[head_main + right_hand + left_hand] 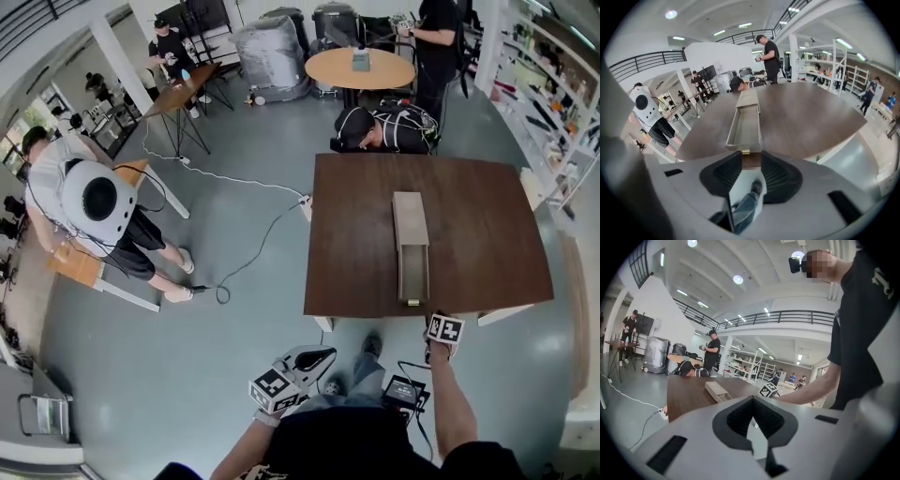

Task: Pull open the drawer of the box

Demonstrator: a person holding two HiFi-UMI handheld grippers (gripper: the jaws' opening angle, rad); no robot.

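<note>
Head view, box on brown table, drawer pulled out to near edge, right gripper jaws apart, empty, just off drawer front, left gripper clenched on nothing, beside table.

One box, one drawer, two tongs.

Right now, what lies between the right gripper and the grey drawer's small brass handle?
Only the bare near edge of the brown wooden table, seen in the right gripper view between the open right gripper and the brass handle.
</note>
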